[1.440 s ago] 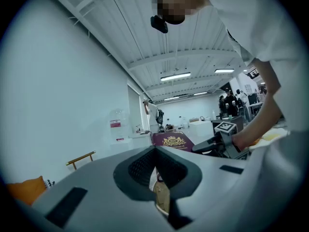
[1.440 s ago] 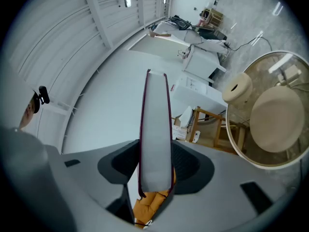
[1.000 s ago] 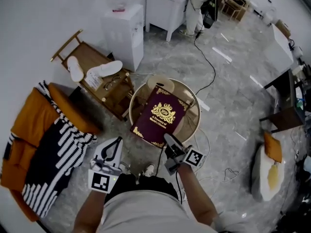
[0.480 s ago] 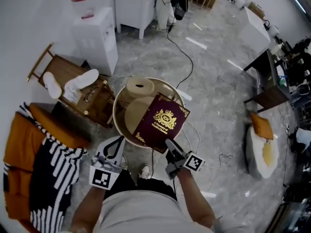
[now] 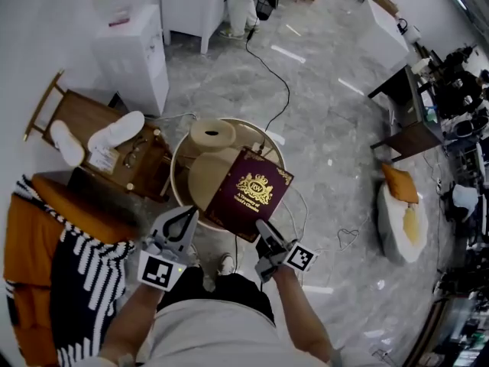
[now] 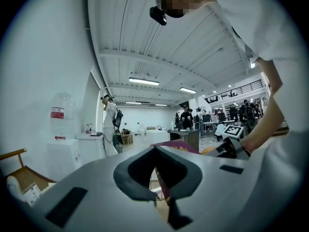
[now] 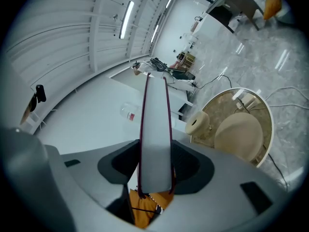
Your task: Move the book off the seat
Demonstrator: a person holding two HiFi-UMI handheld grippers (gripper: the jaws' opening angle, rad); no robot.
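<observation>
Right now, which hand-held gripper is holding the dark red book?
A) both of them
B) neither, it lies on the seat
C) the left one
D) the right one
D: the book has its edge clamped between the jaws of the right hand-held gripper, while the left hand-held gripper has its jaws together with nothing between them.

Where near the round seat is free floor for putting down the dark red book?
Bare grey marble floor for the dark red book lies right of the round beige seat, before the white pouf, and beyond the seat, between white cabinet and black cable. The left side is crowded: wooden rack with white slippers, orange armchair.
</observation>
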